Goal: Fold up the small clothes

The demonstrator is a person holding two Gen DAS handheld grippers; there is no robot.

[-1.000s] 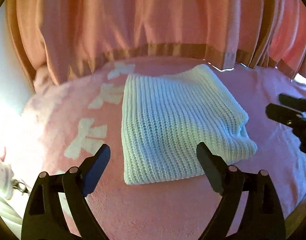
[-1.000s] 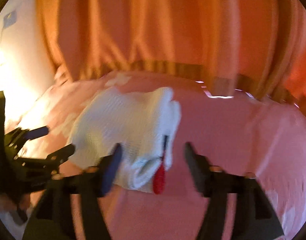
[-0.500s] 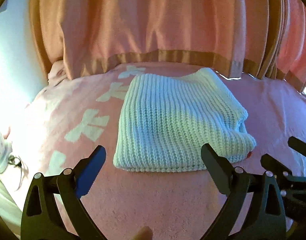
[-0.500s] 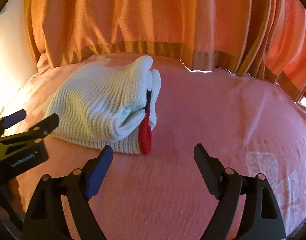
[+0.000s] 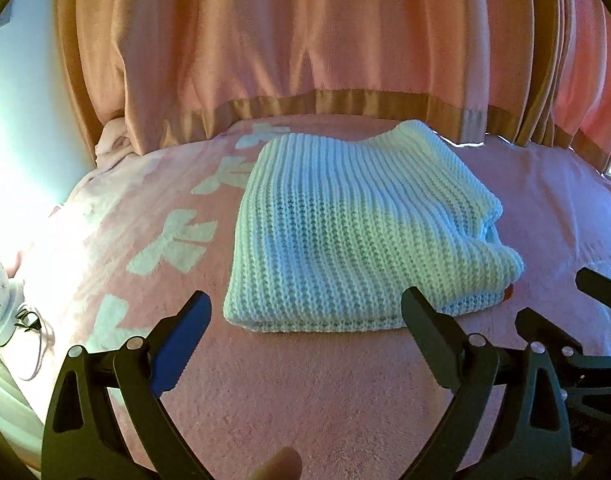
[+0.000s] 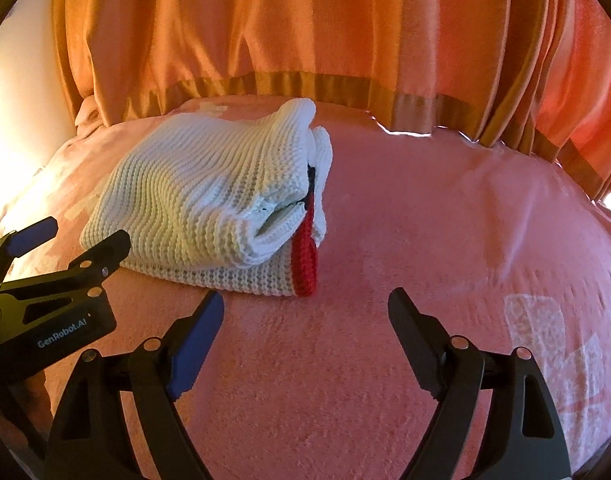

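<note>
A white knitted garment [image 5: 357, 232] lies folded into a thick rectangle on the pink blanket [image 5: 305, 392]. It also shows in the right wrist view [image 6: 209, 196], with a red knitted trim [image 6: 305, 256] poking out at its right end. My left gripper [image 5: 305, 320] is open and empty, just in front of the garment's near edge. My right gripper [image 6: 305, 320] is open and empty, in front of the garment's right end. Neither touches the garment.
Pink-orange curtains [image 5: 305, 40] hang behind the bed. The blanket carries white bow prints [image 5: 173, 244] on the left. A white object with a cable [image 5: 1, 304] sits at the far left edge. The left gripper shows in the right wrist view [image 6: 57, 260].
Both grippers have drawn back from the garment toward the near side of the bed. The garment lies folded and still.
</note>
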